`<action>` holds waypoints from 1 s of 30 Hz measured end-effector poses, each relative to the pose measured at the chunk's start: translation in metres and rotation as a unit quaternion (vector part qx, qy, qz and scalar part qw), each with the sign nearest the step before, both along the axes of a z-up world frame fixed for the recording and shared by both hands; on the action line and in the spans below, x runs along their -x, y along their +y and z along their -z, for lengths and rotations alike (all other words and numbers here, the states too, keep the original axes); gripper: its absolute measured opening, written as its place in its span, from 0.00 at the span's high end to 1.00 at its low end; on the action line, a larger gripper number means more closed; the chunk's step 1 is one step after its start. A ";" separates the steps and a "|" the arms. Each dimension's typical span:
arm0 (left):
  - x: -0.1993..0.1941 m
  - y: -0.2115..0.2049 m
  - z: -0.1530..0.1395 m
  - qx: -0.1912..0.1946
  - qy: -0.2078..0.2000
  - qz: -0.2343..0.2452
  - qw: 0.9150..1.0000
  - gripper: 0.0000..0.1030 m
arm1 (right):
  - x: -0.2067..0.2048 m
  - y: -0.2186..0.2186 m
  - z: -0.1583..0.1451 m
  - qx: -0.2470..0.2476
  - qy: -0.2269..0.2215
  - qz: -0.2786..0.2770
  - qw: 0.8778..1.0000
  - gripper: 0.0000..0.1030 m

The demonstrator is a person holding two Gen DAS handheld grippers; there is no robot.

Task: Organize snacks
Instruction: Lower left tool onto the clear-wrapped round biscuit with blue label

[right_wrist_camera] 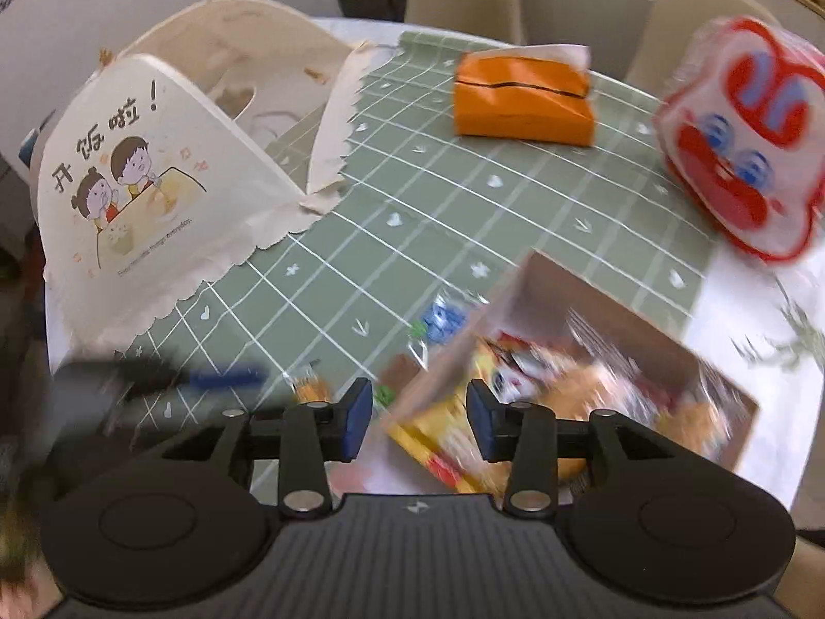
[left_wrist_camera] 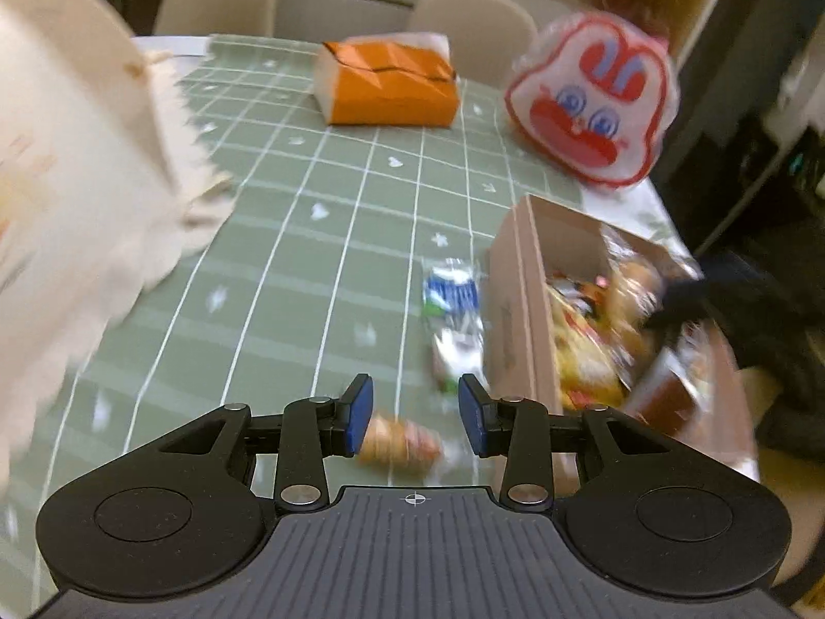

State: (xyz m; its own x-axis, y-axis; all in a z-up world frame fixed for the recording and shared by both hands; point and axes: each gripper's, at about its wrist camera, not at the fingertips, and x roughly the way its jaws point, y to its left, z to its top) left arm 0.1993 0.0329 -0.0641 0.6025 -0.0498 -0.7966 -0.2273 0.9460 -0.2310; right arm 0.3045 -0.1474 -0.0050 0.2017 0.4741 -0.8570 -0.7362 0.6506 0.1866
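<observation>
Both grippers hang with jaws apart over a green grid tablecloth (left_wrist_camera: 309, 237) strewn with snacks

The left gripper (left_wrist_camera: 415, 415) grips nothing; a tan wrapped snack (left_wrist_camera: 399, 443) lies below it, long axis across the view. The right gripper (right_wrist_camera: 418, 418) pinches nothing above the cardboard box (right_wrist_camera: 593, 304) of packets. A blue-and-white packet (left_wrist_camera: 451, 294) lies lengthwise beside the box's left wall, pointing away from the camera

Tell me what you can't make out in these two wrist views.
- Left wrist view: motion blur smears the wrappers in the cardboard box, so no labels read.
- Left wrist view: the small snack between the left gripper pads is blurred; contact unclear.
- Right wrist view: right gripper hides the yellow packet partly.
- Right wrist view: the frame edge crops the paper bag.
</observation>
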 end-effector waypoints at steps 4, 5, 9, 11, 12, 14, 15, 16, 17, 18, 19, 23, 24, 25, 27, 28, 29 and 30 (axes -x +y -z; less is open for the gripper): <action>-0.052 -0.010 0.019 -0.028 0.030 0.047 0.998 0.60 | 0.014 -0.032 0.011 -0.023 0.022 0.011 0.999 0.61; -0.061 -0.013 0.024 -0.033 0.037 0.057 0.997 0.60 | 0.020 -0.035 0.016 -0.023 0.021 0.011 0.999 0.61; -0.082 -0.017 0.036 -0.022 0.045 0.067 0.996 0.67 | 0.047 -0.049 0.031 -0.016 0.013 -0.003 1.000 0.61; -0.088 -0.019 0.035 -0.025 0.044 0.067 0.997 0.69 | 0.057 -0.053 0.039 -0.017 0.018 -0.009 1.000 0.61; -0.091 -0.020 0.034 -0.029 0.043 0.070 0.996 0.70 | 0.062 -0.055 0.041 -0.020 0.018 -0.010 1.000 0.58; -0.095 -0.022 0.033 -0.032 0.045 0.081 0.995 0.74 | 0.072 -0.058 0.043 -0.025 -0.002 -0.012 1.000 0.55; -0.096 -0.022 0.032 -0.036 0.045 0.086 0.995 0.73 | 0.077 -0.058 0.043 -0.024 -0.006 -0.014 1.000 0.55; -0.096 -0.021 0.032 -0.043 0.045 0.090 0.994 0.68 | 0.079 -0.059 0.044 -0.027 0.002 -0.017 0.999 0.55; -0.096 -0.020 0.032 -0.050 0.044 0.091 0.994 0.60 | 0.082 -0.059 0.044 -0.036 0.012 -0.021 0.999 0.55; -0.097 -0.019 0.033 -0.054 0.046 0.089 0.993 0.56 | 0.084 -0.060 0.044 -0.043 0.020 -0.024 0.999 0.55; -0.095 -0.017 0.034 -0.056 0.048 0.086 0.994 0.51 | 0.088 -0.061 0.044 -0.048 0.024 -0.029 0.998 0.55; -0.088 -0.017 0.035 -0.044 0.045 0.101 0.993 0.58 | 0.101 -0.058 0.046 -0.042 0.020 -0.046 0.998 0.54; -0.086 -0.020 0.035 -0.039 0.040 0.113 0.992 0.64 | 0.104 -0.058 0.048 -0.037 0.020 -0.048 0.998 0.54; -0.085 -0.023 0.035 -0.037 0.036 0.122 0.991 0.73 | 0.108 -0.057 0.051 -0.032 0.020 -0.050 0.998 0.54; -0.082 -0.032 0.033 -0.049 0.027 0.138 0.989 0.82 | 0.114 -0.056 0.057 -0.024 0.022 -0.054 0.998 0.54; -0.082 -0.037 0.033 -0.059 0.024 0.145 0.987 0.87 | 0.118 -0.055 0.060 -0.021 0.026 -0.054 0.998 0.54; -0.082 -0.041 0.033 -0.064 0.023 0.149 0.987 0.89 | 0.120 -0.056 0.063 -0.019 0.033 -0.056 0.998 0.54; -0.082 -0.044 0.033 -0.066 0.023 0.152 0.986 0.89 | 0.121 -0.056 0.066 -0.018 0.038 -0.057 0.997 0.54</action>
State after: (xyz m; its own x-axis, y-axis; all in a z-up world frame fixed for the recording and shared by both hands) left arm 0.2809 -0.0107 -0.0970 0.5392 -0.1168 -0.8340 0.0632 0.9932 -0.0982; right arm 0.1831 -0.2036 -0.0705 0.0797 0.5209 -0.8499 -0.7880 0.5551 0.2663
